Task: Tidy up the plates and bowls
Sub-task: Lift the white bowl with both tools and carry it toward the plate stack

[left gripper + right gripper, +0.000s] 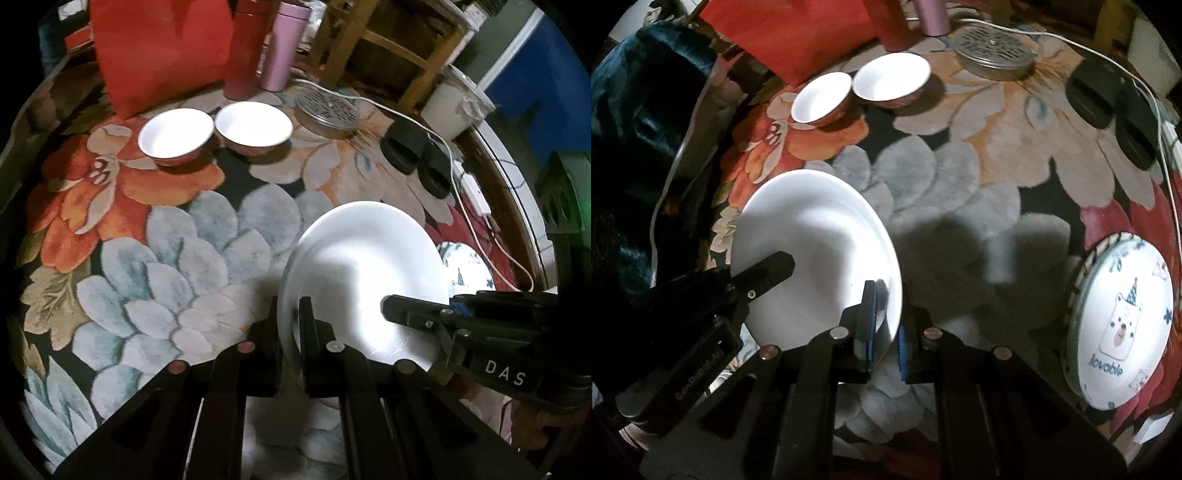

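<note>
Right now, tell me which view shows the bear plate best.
Right wrist view: the bear plate shows nearly whole, with its bear and lettering. In the left wrist view only a sliver peeks out behind the white plate.

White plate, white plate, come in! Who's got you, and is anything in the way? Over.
Left gripper and right gripper both shut on round white plate, opposite rims. Two small white bowls side by side ahead. Bear-print plate off right. Flowered cloth between clear.

Right gripper clamped on right rim of white plate; left gripper grips opposite rim. 2 bowls side by side beyond, on floral tablecloth. Printed bear plate at right edge.
</note>
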The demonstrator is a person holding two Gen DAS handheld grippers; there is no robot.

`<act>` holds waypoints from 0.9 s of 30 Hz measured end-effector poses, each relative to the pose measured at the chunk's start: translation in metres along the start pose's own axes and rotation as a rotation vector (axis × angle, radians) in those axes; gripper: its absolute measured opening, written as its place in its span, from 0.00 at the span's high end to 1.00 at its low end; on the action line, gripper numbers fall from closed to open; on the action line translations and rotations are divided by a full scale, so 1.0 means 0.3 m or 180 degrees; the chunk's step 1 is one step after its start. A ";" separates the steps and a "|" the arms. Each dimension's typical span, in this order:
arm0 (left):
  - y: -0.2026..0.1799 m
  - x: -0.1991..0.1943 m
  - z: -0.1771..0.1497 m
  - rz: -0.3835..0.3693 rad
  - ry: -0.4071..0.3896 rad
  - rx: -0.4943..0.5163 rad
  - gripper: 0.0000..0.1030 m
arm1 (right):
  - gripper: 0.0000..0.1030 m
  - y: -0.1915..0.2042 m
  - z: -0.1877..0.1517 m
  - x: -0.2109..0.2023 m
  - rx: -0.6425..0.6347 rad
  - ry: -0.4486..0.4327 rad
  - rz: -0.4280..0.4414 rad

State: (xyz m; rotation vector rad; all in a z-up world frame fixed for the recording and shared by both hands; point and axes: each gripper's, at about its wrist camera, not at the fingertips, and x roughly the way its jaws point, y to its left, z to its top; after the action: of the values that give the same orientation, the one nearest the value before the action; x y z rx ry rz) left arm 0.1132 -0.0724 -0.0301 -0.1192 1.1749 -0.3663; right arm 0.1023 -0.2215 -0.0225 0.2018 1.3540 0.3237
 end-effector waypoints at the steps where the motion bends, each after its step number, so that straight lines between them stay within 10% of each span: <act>1: -0.013 0.009 -0.003 -0.0015 0.0023 0.0015 0.95 | 0.90 -0.013 -0.007 -0.001 0.0023 0.0011 -0.0010; 27: -0.397 0.141 0.044 -0.0398 0.0155 0.0480 0.95 | 0.90 -0.356 -0.100 -0.163 0.0620 -0.0100 -0.0282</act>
State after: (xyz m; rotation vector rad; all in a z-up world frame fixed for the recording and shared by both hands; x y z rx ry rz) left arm 0.1135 -0.1996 -0.0287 -0.0525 1.1866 -0.5692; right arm 0.0760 -0.3398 -0.0187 0.3067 1.3590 0.1137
